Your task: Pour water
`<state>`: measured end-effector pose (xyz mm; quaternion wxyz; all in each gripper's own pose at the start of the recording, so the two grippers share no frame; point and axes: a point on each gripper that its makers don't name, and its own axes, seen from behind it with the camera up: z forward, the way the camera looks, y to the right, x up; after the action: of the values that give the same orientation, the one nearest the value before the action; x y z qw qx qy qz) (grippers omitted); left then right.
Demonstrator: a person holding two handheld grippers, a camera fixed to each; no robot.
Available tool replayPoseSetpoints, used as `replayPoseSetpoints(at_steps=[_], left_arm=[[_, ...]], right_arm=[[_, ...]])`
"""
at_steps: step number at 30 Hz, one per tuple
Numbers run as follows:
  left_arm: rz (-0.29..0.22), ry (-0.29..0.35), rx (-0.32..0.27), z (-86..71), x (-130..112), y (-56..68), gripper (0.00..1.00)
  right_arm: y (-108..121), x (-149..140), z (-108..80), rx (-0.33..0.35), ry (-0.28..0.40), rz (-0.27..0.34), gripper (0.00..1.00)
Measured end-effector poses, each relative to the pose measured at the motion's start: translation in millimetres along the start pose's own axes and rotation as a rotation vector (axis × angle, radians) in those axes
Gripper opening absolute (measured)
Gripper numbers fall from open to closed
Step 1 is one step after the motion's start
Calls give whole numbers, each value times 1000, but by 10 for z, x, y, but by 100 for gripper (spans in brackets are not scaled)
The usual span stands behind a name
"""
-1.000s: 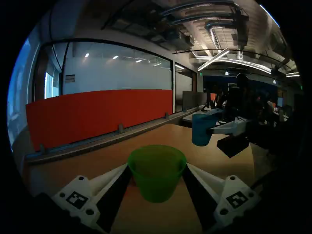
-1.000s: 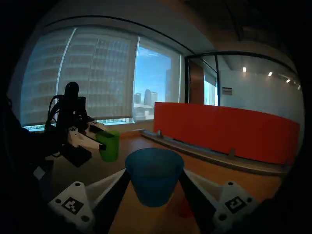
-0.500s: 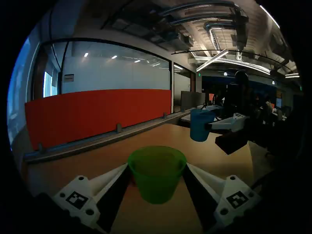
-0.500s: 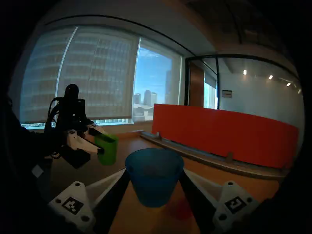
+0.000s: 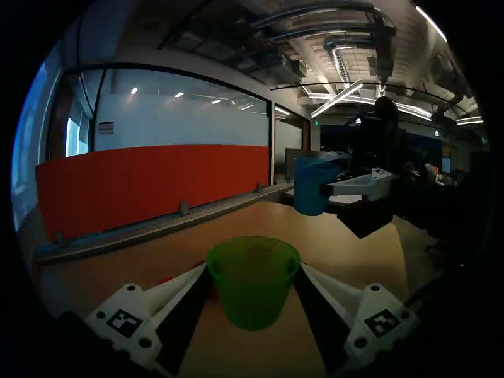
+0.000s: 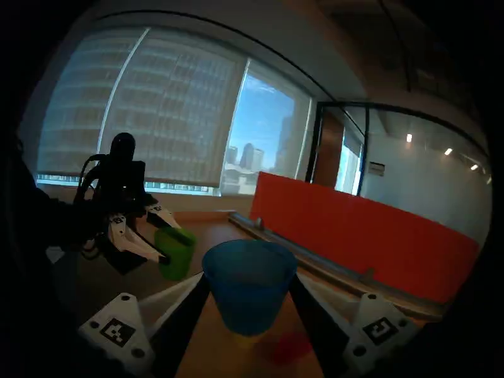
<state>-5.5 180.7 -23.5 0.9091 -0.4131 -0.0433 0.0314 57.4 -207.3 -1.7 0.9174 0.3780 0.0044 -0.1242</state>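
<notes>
My left gripper (image 5: 253, 283) is shut on a green cup (image 5: 253, 277), held upright above the wooden table (image 5: 327, 239). In the right gripper view the same green cup (image 6: 174, 252) hangs at mid-left between the left gripper's white fingers (image 6: 135, 242). My right gripper (image 6: 249, 291) is shut on a blue cup (image 6: 249, 283), upright. In the left gripper view that blue cup (image 5: 310, 184) floats at upper right of centre, higher than the green cup and apart from it. I cannot tell what is inside either cup.
A red partition (image 5: 151, 179) with a grey rail runs along the table's far edge. A small red object (image 6: 286, 348) and a yellow one (image 6: 247, 340) lie on the table below the blue cup. Windows (image 6: 170, 138) stand behind the left gripper. A dark figure (image 5: 381, 135) holds the right gripper.
The blue cup has risen and moved left in the left gripper view, closer to the green cup. The right gripper's view has tilted, and the green cup sits lower in it.
</notes>
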Motion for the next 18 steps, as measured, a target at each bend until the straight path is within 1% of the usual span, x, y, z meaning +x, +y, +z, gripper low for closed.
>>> replayPoseSetpoints(at_steps=[6, 12, 18], left_arm=[[-14, 16, -14, 23, -12, 75, 86], [-30, 35, -24, 58, -17, 133, 86], [-25, 43, -44, 86, -2, 219, 86]], right_arm=[[-19, 122, 45, 13, -1, -72, 89], [-25, 213, 101, 17, -9, -163, 89], [-57, 304, 158, 20, -13, -247, 89]])
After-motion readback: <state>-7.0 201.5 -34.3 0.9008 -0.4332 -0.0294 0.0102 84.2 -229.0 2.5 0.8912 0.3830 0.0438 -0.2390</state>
